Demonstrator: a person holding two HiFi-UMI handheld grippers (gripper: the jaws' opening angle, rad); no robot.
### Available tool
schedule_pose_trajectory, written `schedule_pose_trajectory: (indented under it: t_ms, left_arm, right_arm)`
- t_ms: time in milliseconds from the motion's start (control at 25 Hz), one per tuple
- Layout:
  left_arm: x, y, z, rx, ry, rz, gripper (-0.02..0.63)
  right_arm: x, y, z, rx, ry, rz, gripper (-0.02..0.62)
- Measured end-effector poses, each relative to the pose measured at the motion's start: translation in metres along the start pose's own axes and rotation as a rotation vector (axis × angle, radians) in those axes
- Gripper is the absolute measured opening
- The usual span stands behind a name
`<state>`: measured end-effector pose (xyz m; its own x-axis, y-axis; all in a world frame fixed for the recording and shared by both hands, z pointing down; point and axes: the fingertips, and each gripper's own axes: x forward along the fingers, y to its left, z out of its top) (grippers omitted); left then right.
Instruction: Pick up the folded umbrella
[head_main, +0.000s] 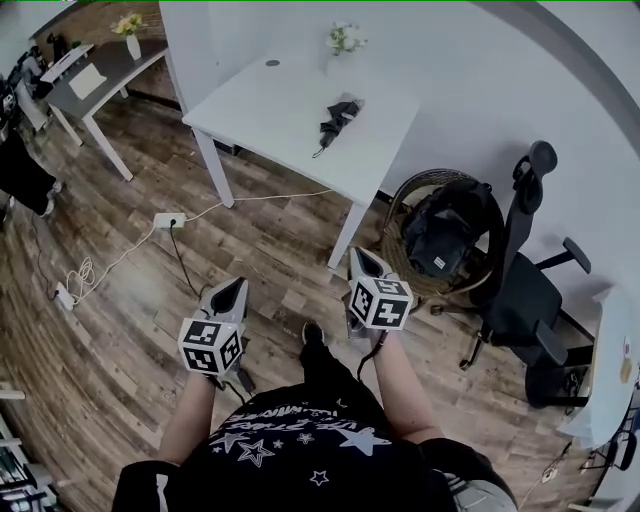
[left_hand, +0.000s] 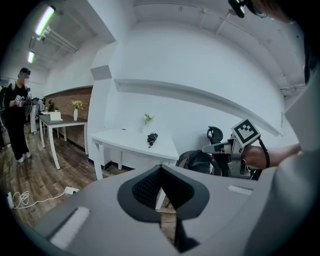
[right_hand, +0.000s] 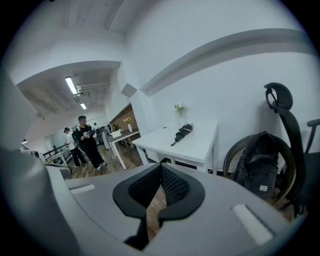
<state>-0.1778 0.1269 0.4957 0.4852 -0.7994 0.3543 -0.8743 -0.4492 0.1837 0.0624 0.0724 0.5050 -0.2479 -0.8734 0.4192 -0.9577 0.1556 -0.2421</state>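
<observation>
The folded black umbrella (head_main: 338, 118) lies on the white table (head_main: 270, 120) near its far right side, well ahead of both grippers. It also shows small in the left gripper view (left_hand: 152, 138) and the right gripper view (right_hand: 183, 132). My left gripper (head_main: 232, 287) hangs over the wooden floor, jaws together with nothing between them (left_hand: 160, 170). To its right my right gripper (head_main: 366, 256) is likewise shut and empty (right_hand: 160, 167), a little nearer the table's corner leg. Neither gripper touches the table or the umbrella.
A small flower vase (head_main: 343, 40) stands at the table's back. A round wicker chair holding a black backpack (head_main: 445, 235) and an office chair (head_main: 530, 290) stand to the right. A power strip (head_main: 168, 220) with cables lies on the floor at left. A person (left_hand: 17, 115) stands far left.
</observation>
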Motion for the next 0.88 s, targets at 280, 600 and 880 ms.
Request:
schedule_pose_trajectory:
  t_ms: [280, 600, 880]
  left_arm:
    - [0.075, 0.014, 0.036, -0.008, 0.003, 0.024, 0.003]
    - [0.149, 0.020, 0.066, 0.005, 0.014, 0.035, 0.003]
    - [0.200, 0.024, 0.088, 0.012, 0.001, 0.048, 0.003]
  right_arm:
    - [0.071, -0.036, 0.036, -0.006, 0.034, 0.005, 0.017]
    - [0.135, -0.081, 0.069, 0.046, 0.065, 0.042, 0.017]
    - [0.175, -0.106, 0.086, 0.078, 0.085, 0.072, 0.017]
